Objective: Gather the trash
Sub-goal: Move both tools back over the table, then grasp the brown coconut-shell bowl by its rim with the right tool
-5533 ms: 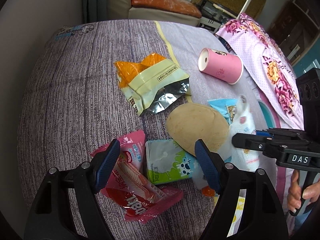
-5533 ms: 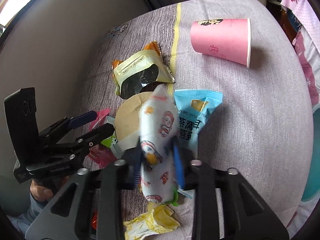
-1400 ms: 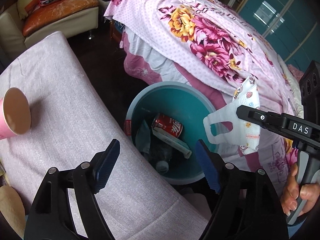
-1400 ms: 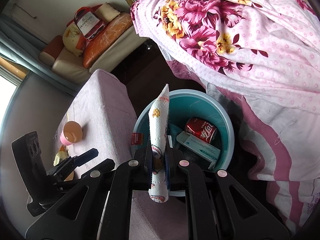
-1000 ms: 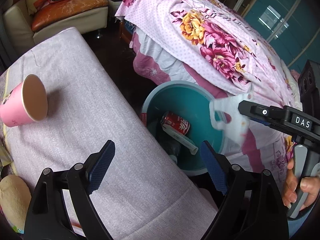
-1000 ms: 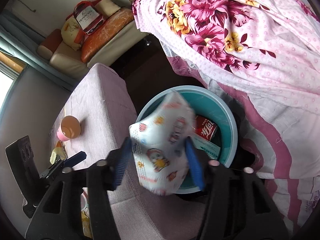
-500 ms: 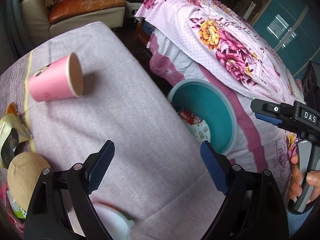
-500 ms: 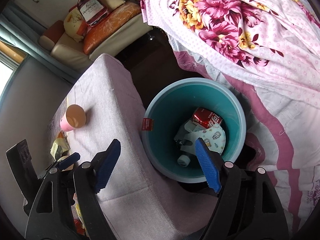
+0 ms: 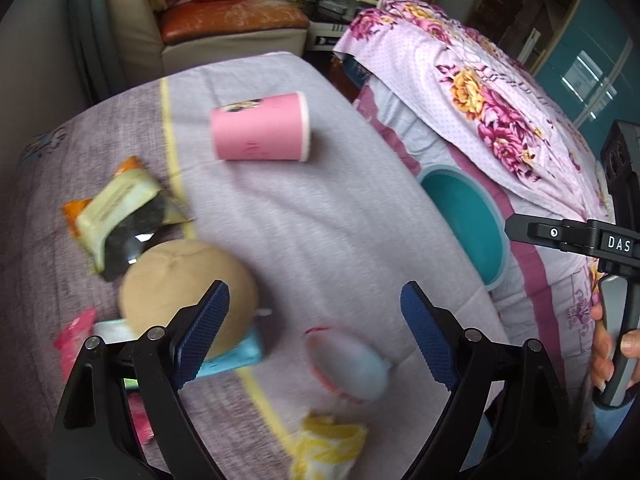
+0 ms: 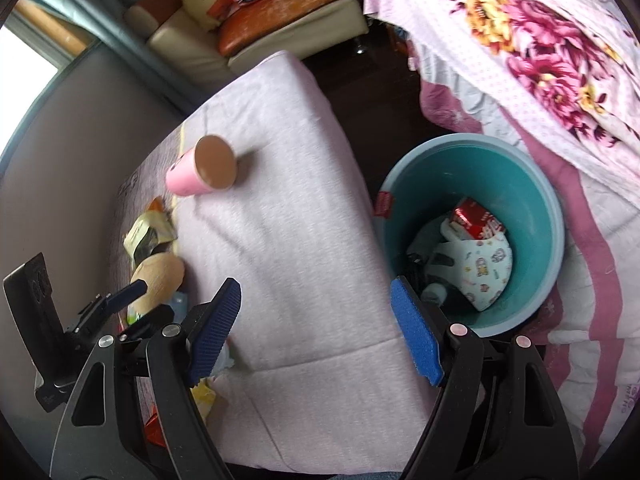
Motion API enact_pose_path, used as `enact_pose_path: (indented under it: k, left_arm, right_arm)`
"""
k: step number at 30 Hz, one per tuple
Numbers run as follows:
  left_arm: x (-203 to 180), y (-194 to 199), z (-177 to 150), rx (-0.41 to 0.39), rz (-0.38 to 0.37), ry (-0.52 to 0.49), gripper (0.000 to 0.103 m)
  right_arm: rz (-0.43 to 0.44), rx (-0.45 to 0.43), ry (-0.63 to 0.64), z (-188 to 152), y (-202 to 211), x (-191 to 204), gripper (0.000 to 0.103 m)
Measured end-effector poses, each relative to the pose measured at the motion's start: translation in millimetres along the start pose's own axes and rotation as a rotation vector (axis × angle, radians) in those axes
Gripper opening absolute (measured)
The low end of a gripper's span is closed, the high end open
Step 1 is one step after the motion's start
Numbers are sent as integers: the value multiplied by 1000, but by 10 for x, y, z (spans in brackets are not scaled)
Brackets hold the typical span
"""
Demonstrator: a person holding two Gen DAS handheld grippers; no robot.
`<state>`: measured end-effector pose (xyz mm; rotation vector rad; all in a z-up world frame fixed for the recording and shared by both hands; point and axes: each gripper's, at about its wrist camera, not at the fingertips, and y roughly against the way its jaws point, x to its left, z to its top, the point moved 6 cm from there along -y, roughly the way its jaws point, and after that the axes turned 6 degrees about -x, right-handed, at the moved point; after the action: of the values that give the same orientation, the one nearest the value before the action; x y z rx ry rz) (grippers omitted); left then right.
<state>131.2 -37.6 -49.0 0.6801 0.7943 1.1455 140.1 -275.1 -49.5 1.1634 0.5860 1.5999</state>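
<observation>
Grey bedspread point(image 9: 320, 208) bearing remaining litter; teal bin point(image 10: 556, 216) beside it, holding the printed mask point(image 10: 480, 268); pink cup point(image 9: 260, 126) lying sideways; right gripper point(image 10: 316, 328) and left gripper point(image 9: 316, 332) both wide, empty; step: returning for trash, probably next aligning over one piece.

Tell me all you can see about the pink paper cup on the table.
The pink paper cup lies on its side on the grey-lilac cloth of the table, apart from the wrappers. It has a white rolled rim, a printed picture near its base and a brownish inside. It looks empty and undented. Nothing touches it but the cloth.
</observation>
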Motion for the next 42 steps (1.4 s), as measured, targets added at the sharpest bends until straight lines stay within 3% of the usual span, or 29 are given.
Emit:
enact_pose_path:
  k: [14, 28, 30, 32, 42]
  left_arm:
    - [990, 364, -469, 0, 146, -27, 88]
    - [1282, 141, -453, 17, 197, -11, 88]
    - [1308, 123, -417, 11, 188, 7, 88]
    - [1322, 118, -370, -1, 178, 23, 88]
    - [1196, 10, 15, -46, 147, 17, 88]
  right_arm:
    - [32, 86, 130, -234, -310, 800, 74]
    - [47, 127, 212, -99, -896, 1411, 74]
    - [52, 133, 217, -73, -1017, 1471, 66]
    - [63, 157, 210, -64, -1124, 1486, 52]
    - [117, 175, 144, 34, -1274, 1334, 47]
